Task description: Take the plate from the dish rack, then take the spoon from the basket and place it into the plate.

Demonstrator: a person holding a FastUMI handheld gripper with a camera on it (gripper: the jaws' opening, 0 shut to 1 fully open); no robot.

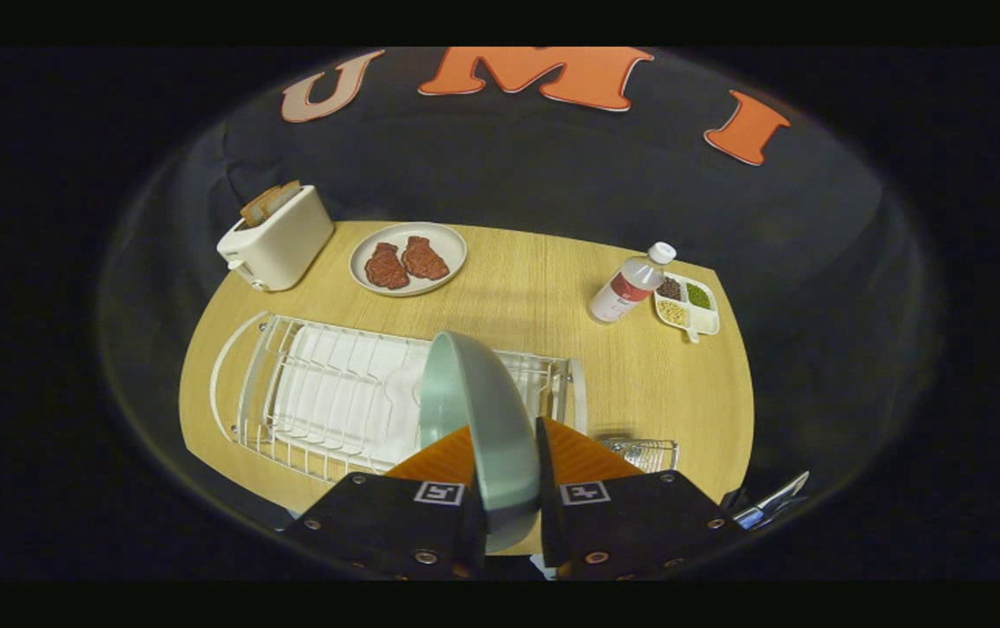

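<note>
Far ahead and to the left of the claw, a toaster with bread in its slots stands at the far corner of the surface. Just right of it, still well ahead, sits a dish bearing two pieces of meat. Nearer, ahead and left of the fingers, the rack lies on the surface; its wire slots look bare.

The plate, a pale green one, is clamped edge-on between the two fingers, rim rising up and ahead of them, its lower edge sunk between the pads. It appears lifted clear of the rack, though the plate itself hides the wires right behind it, so I cannot be sure it touches nothing. The claw is narrow, closed to the thickness of the plate, both fingers pressing its faces.

Just ahead and right of the right finger, the wire basket peeks out; whether the spoon lies in it I cannot tell. Far ahead to the right stand a bottle and, touching or just beside it, a small tray of seeds.

So the first step seems nearly done: plate taken, not yet set down. Left are setting it on the surface, fetching the spoon from the basket and laying it in the plate.
</note>
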